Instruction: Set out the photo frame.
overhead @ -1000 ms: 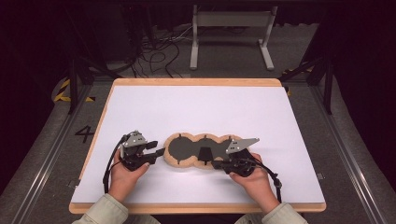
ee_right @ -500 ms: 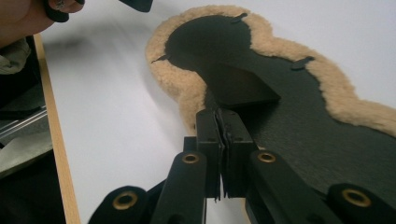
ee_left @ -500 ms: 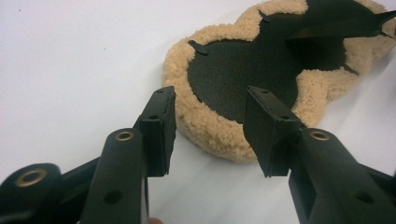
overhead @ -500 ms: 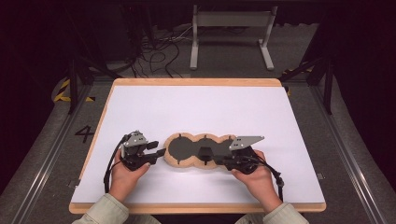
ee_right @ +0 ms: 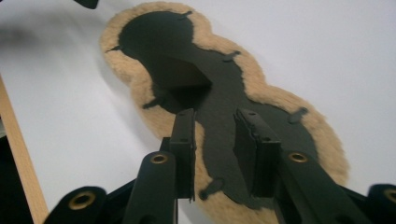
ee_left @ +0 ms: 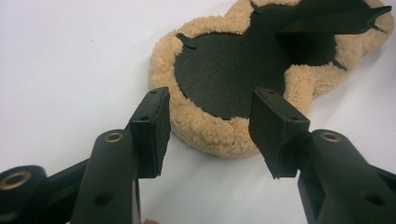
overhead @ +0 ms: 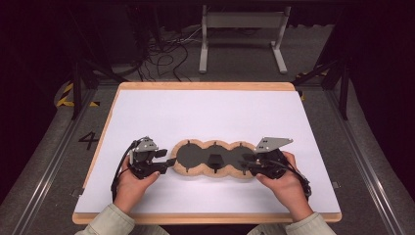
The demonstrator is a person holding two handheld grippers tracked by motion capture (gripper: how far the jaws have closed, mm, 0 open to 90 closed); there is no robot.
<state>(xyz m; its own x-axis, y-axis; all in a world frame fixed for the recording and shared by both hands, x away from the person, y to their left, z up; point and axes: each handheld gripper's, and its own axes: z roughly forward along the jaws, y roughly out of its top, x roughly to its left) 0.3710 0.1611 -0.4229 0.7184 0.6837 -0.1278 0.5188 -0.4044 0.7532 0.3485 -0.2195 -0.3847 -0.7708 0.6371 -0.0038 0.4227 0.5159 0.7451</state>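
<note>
A three-lobed pad (overhead: 195, 171) of tan fleece with a black inner face lies flat on the white table (overhead: 205, 112). My left gripper (overhead: 170, 164) is at the pad's left end. In the left gripper view its jaws (ee_left: 210, 126) stand open either side of the fleece rim (ee_left: 210, 135) without pressing it, and have just been opening wider. My right gripper (overhead: 247, 161) hovers over the pad's right end. In the right gripper view its jaws (ee_right: 217, 149) have just been opening; a strip of the pad's black face (ee_right: 224, 84) runs between them, and the pads do not press it.
The table has a wooden rim (overhead: 205, 86) on all sides. Beyond it on the dark floor are a grey metal stand (overhead: 242, 34) and loose cables (overhead: 161, 54). Wide white surface lies behind the pad.
My right gripper has lifted and drifted right off the pad's right end, and its jaws have parted from shut. The left hand has stayed put, its jaws slightly wider.
</note>
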